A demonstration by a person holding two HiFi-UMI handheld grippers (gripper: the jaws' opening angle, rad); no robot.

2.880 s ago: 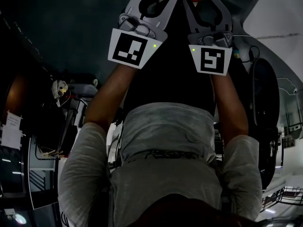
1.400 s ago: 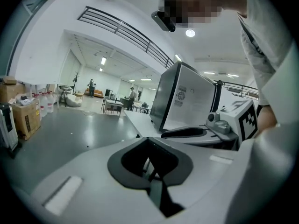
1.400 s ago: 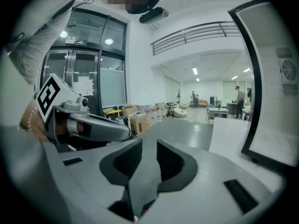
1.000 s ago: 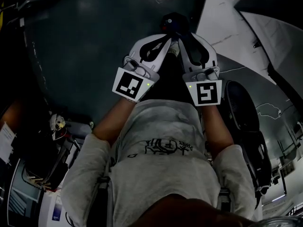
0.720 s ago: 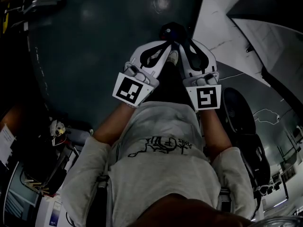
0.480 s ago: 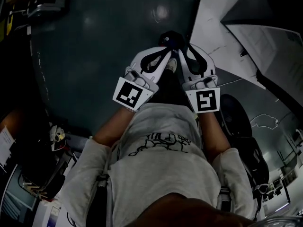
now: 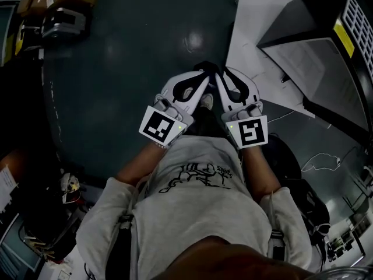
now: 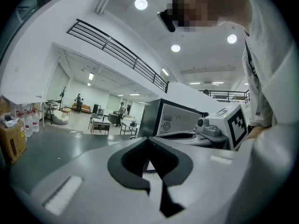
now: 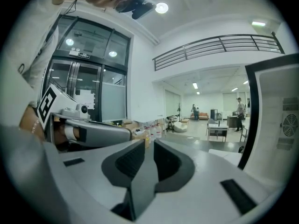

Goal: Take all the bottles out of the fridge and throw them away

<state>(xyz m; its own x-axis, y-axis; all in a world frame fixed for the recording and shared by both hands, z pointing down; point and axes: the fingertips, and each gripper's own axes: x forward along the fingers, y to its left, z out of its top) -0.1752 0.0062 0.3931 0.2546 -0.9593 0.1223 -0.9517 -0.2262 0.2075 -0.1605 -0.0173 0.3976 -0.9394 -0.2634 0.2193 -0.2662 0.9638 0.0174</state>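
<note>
No bottle shows in any view. Both grippers are held side by side in front of the person's chest, above the dark floor. My left gripper [image 7: 200, 76] [image 8: 149, 143] is shut, with nothing between its pads. My right gripper [image 7: 217, 74] [image 9: 148, 146] has just been closing; a narrow gap is left between its pads and nothing is in it. The fridge [image 7: 326, 51] is a dark box with a vent grille and a yellow label at the upper right of the head view. It stands ahead and to the right in the left gripper view [image 8: 174, 120].
A white sheet [image 7: 256, 34] lies on the floor beside the fridge, with cables [image 7: 317, 159] trailing from it. Yellow equipment cases [image 7: 55, 10] sit at the far left. White jugs and a cardboard box [image 8: 18, 129] stand by the wall. People and desks [image 8: 110, 122] are far off.
Both grippers have kept together and drawn nearer the chest in the head view. The floor has slid past below, bringing the fridge into view at the upper right. The red-topped thing at the tips is gone.
</note>
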